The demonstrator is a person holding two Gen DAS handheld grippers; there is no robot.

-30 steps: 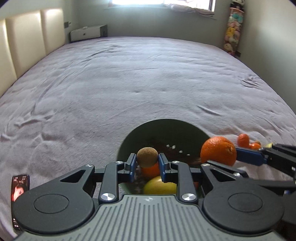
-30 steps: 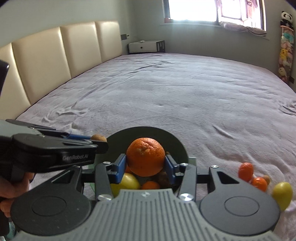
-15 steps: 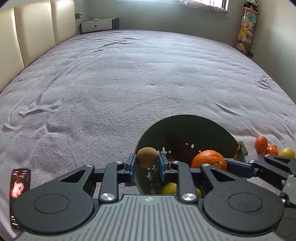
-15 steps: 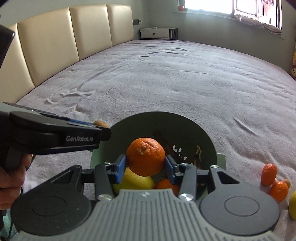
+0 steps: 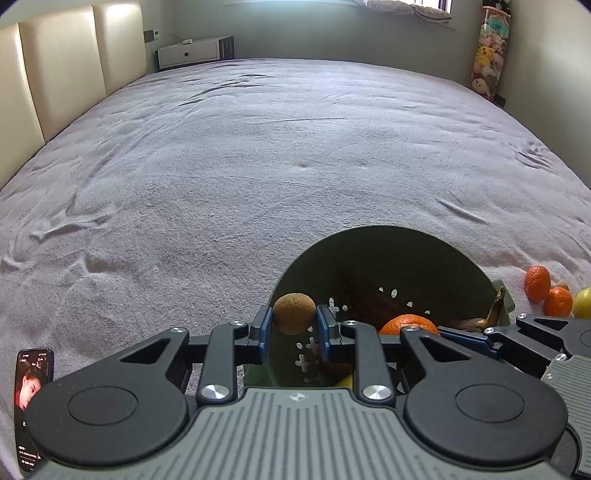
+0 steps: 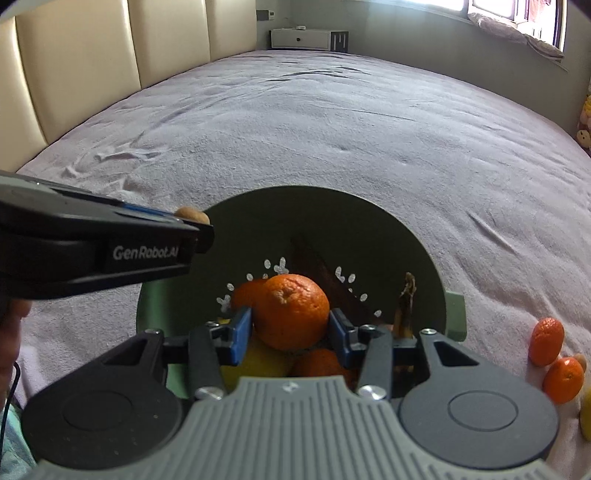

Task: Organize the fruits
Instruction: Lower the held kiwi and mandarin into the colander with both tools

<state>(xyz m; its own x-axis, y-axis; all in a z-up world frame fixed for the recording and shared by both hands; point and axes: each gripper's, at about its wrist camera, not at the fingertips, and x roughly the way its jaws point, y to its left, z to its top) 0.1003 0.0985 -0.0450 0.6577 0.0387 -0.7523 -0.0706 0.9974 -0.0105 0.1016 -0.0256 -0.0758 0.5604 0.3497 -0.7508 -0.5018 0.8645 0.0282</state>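
Orange (image 6: 291, 312) in right hand-held gripper (image 6: 290, 334) over green basket (image 6: 406, 236) (w/ fruit inside)

Soft daylight from the window (image 6: 517, 14) (blown out), fisheye-curved edges, dark corners, slight foreground blur

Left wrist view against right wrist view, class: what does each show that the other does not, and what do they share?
Only the left wrist view: a phone on the bed and a stack of plush toys in the corner. Only the right wrist view: a bright window and a hand. Both: the green bowl, the orange in the right tool, the brown fruit in the left tool, and loose fruit on the bed.
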